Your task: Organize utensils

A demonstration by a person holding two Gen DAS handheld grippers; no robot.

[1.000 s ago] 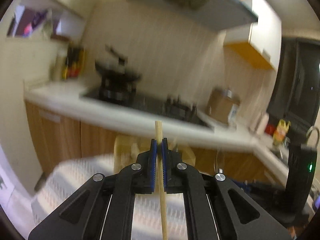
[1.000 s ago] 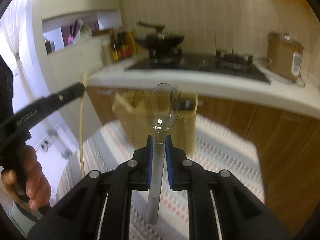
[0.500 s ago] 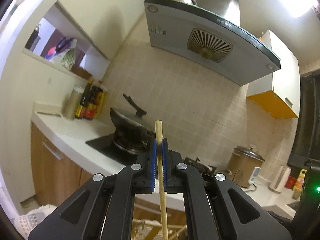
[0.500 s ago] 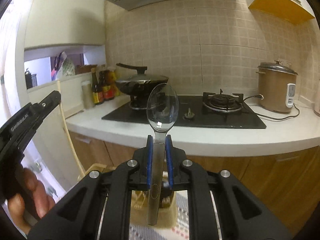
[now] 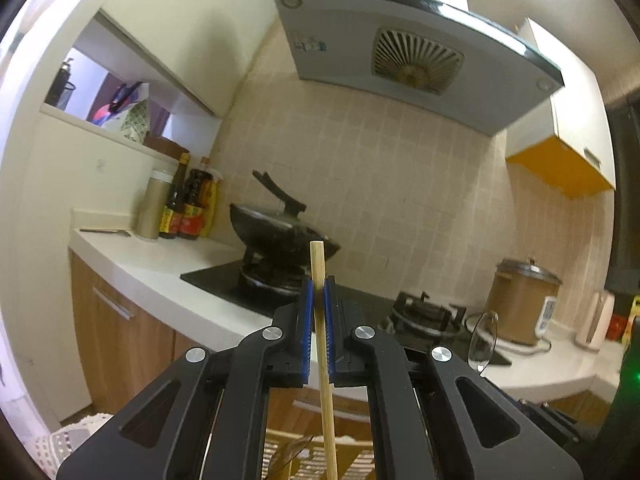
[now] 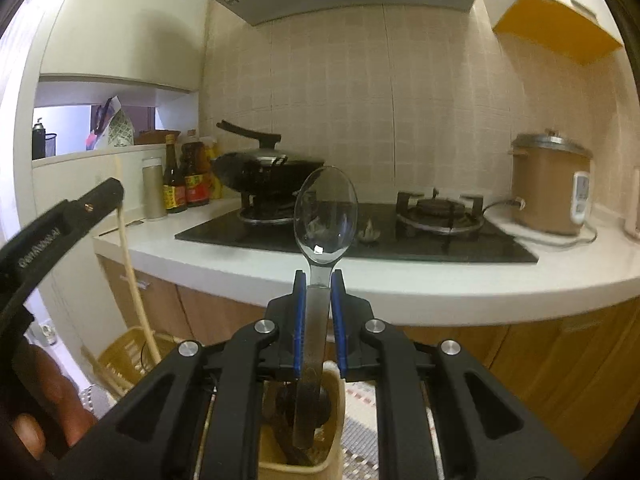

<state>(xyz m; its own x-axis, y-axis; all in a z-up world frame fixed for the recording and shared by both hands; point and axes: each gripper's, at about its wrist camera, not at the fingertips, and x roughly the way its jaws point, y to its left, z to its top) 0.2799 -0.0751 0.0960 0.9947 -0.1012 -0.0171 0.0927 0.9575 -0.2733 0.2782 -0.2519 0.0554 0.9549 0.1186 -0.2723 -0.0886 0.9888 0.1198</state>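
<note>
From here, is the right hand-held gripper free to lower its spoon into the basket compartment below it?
Probably yes. The right hand-held gripper holds the clear spoon upright over the holder, nothing between them; dark utensils already inside might crowd it.

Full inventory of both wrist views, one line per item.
chopstick: 1, pale wood, upright in left gripper
spoon: 1, clear, upright in right gripper
basket: 1, tan, low by the cabinets
holder: 1, tan, below right gripper, dark utensils inside
wok: 1, black, left burner
rice cooker: 1, brown, counter right
sauce bottles: several, dark, counter left
range hood: 1, grey, above stove
left gripper: black, blue pads, shut
right gripper: black, blue pads, shut
</note>
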